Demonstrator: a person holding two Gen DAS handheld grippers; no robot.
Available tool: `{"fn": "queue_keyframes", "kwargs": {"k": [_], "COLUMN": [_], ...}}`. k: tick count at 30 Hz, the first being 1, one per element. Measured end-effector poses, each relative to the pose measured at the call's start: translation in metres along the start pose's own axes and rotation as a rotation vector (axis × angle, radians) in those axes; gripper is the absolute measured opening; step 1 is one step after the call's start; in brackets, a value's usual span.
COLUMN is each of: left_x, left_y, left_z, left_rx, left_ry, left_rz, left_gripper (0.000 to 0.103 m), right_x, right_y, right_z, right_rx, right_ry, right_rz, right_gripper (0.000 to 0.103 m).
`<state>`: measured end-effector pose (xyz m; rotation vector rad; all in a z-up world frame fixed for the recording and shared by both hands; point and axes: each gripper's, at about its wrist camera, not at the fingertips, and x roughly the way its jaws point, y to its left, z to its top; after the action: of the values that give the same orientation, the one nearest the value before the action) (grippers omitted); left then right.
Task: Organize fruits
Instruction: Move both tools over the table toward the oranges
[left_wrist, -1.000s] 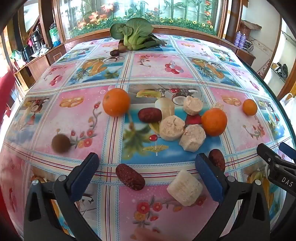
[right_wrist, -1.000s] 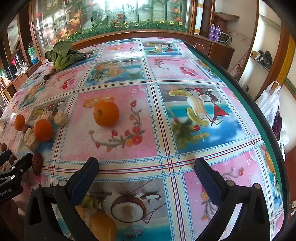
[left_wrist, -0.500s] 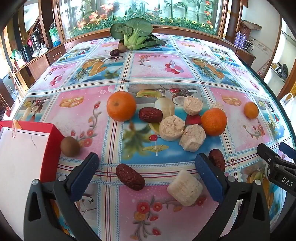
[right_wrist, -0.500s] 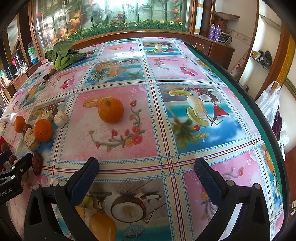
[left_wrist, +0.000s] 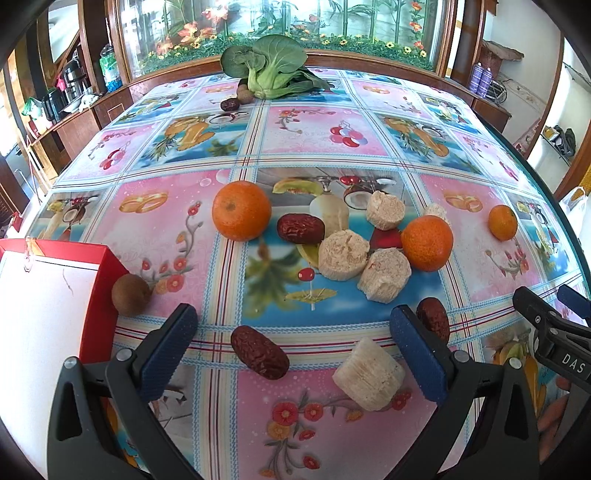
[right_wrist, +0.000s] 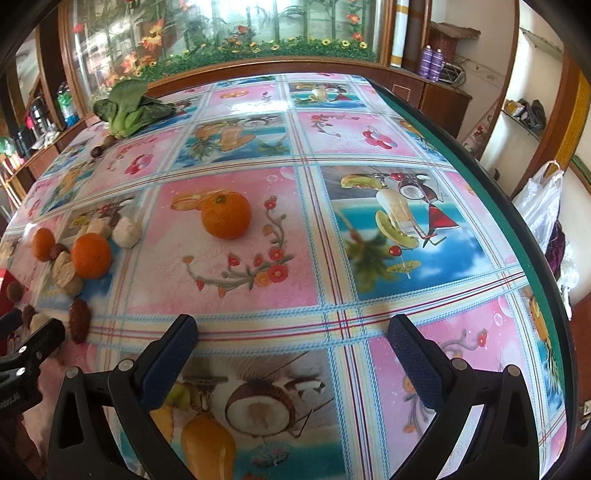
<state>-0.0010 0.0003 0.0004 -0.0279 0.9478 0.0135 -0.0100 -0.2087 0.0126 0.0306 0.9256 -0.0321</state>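
- Red date (left_wrist: 259, 352) lies on the bench (left_wrist: 184, 229) between the left tongs (left_wrist: 291, 343) fingers, just ahead; long axis runs far-left to near-right, skewed to the span.
- Left tongs released, empty, nearer than the right tongs (right_wrist: 291, 343), also released.
- Change: red box (left_wrist: 99, 295) has slid in at near left, now touching the kiwi (left_wrist: 130, 294).

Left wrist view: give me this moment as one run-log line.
left gripper: open, empty | right gripper: open, empty | wrinkled dark-red date: between left fingers, untouched | red-sided white box: left edge, brown kiwi beside it
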Motion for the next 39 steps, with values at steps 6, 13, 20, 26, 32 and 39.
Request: {"fn": "queue_keyframes", "kwargs": {"k": [6, 13, 20, 26, 32, 39], "left_x": [-0.048, -0.158, -0.175, -0.164, -0.152, -0.142], "left_y": [0.012, 0.041, 0.065, 0.08, 0.079, 0.069], "left_z": [-0.027, -0.072, -0.095, -0.102, -0.097, -0.066], "left_rx": [-0.055, -0.016, 0.037, -0.002, -0.026, -0.021], "left_ry": [-0.078, -0.372, -0.361, -0.331, -0.297, -0.263], "left_rz": [-0.062, 0.078, 0.135, 0.143, 0.122, 0.106], "left_gripper": [0.102, 0.103, 0.103, 0.103, 0.103, 0.103], "right_x": [-0.053, -0.078, -0.076, -0.078, -0.074, -0.036], "right_y": [0.003, 0.022, 0.021, 0.022, 0.025, 0.031], "right_z": [-0.006, -0.019, -0.017, -0.019, -0.013, 0.048], "right_rx": [0.022, -0.061, -0.064, -0.065, -0.086, -0.112], "right_ry": [-0.262, -0.364, -0.346, -0.353, -0.323, -0.212], "right_rz": [0.166, 0.254, 0.265, 0.257, 0.264, 0.156], "right_gripper": [0.102, 0.102, 0.102, 0.102, 0.102, 0.099]}}
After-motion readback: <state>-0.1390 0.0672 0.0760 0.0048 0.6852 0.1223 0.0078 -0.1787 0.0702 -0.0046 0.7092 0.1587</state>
